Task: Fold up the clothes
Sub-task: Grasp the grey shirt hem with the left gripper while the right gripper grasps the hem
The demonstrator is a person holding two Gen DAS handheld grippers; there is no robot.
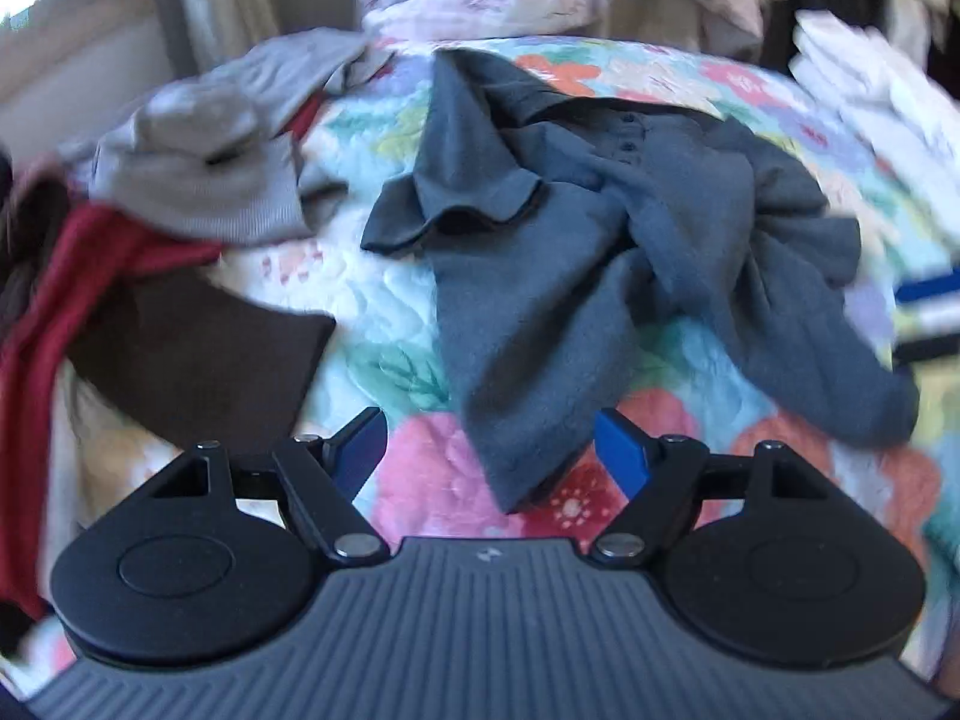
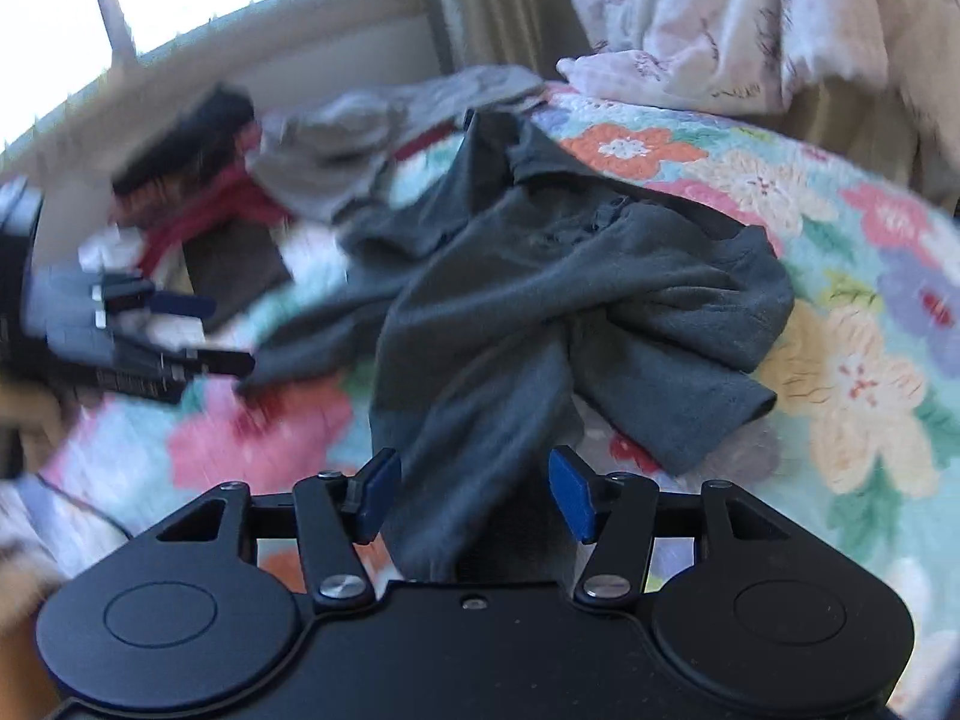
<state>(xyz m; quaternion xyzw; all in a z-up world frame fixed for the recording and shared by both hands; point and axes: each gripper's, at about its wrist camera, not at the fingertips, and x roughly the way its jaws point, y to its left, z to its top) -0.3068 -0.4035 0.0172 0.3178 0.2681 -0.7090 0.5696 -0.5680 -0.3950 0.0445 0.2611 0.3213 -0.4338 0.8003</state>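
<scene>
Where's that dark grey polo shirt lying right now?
The grey polo shirt lies crumpled mid-frame in both views on the floral quilt, right of the laundry pile.

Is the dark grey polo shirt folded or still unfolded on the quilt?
Unfolded: the dark grey polo shirt lies crumpled and twisted on the floral quilt, sleeves splayed, no neat folds.

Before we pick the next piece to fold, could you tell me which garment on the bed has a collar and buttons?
The dark grey polo shirt crumpled mid-quilt; its collar and button placket show, unlike the light grey ribbed garment, red garment and brown garment left of it.
</scene>
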